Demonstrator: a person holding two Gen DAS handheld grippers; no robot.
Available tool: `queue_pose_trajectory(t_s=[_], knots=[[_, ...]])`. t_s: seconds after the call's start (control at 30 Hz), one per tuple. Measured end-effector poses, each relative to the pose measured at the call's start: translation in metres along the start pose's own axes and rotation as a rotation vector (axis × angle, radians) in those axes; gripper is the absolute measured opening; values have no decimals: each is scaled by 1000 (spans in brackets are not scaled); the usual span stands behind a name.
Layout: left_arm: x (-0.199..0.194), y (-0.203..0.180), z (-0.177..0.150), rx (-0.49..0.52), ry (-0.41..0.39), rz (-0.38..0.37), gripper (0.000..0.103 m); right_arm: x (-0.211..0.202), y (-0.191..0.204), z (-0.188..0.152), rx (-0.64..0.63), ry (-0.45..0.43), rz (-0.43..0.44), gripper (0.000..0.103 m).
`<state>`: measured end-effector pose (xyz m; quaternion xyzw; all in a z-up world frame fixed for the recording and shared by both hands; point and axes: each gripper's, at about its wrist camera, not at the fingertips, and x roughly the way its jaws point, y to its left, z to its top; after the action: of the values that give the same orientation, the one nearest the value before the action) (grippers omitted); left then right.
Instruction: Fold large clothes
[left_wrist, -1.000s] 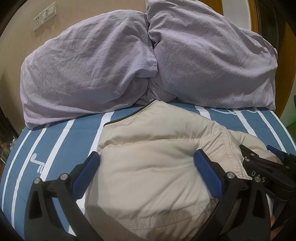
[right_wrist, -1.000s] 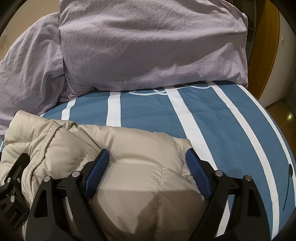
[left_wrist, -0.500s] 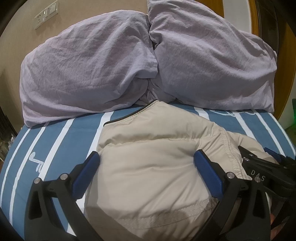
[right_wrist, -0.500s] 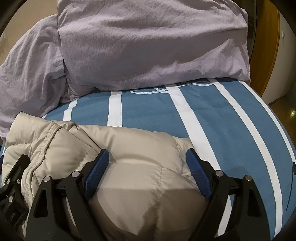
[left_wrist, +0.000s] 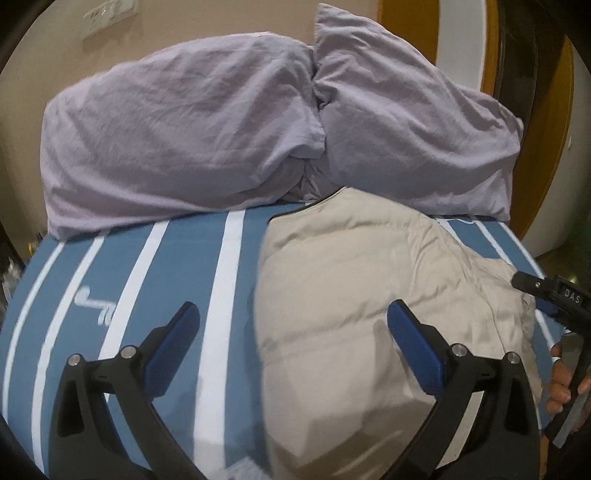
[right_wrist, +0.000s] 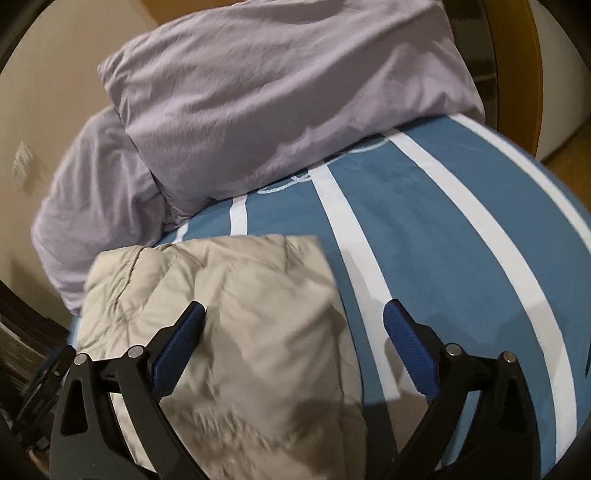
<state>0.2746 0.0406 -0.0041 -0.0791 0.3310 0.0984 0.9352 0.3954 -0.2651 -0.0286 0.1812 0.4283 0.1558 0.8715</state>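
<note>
Lying folded on the striped bed (left_wrist: 122, 295), the beige puffer jacket (left_wrist: 351, 280) looks light, springy and slippery, best pinched at its edges; left tongs (left_wrist: 291, 339) gape empty, right tongs (right_wrist: 293, 338) are opening, clamping nothing.

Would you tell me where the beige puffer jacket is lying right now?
The beige puffer jacket lies on the striped bed, just before the lilac pillows, between both grippers' views.
</note>
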Motion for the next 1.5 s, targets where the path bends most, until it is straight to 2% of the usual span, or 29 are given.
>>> queue_pose_trajectory(t_s=[0.3, 0.43, 0.63, 0.8, 0.93, 1.0, 1.07, 1.2, 1.3, 1.5], knots=[[14, 29, -22, -187, 117, -151, 101, 15, -13, -30, 51, 203, 204, 102], [22, 33, -29, -247, 139, -214, 101, 20, -15, -37, 76, 228, 249, 102], [31, 32, -29, -267, 141, -266, 101, 36, -22, -41, 134, 290, 346, 102], [40, 33, -30, -302, 154, -318, 101, 39, -14, -43, 122, 286, 359, 102], [48, 34, -30, -349, 172, -388, 101, 43, -15, -43, 134, 288, 392, 102], [48, 35, -30, -364, 167, -401, 98, 43, -14, -43, 141, 277, 410, 96], [47, 37, -29, -371, 161, -410, 91, 41, -13, -43, 146, 267, 423, 92], [41, 48, -19, -373, 148, -403, 75, 43, -2, -38, 146, 252, 457, 75], [38, 60, -10, -360, 128, -367, 70, 50, 16, -35, 126, 251, 486, 66], [36, 103, 11, -378, 86, -275, 69, 70, 70, -28, 53, 228, 519, 62]])
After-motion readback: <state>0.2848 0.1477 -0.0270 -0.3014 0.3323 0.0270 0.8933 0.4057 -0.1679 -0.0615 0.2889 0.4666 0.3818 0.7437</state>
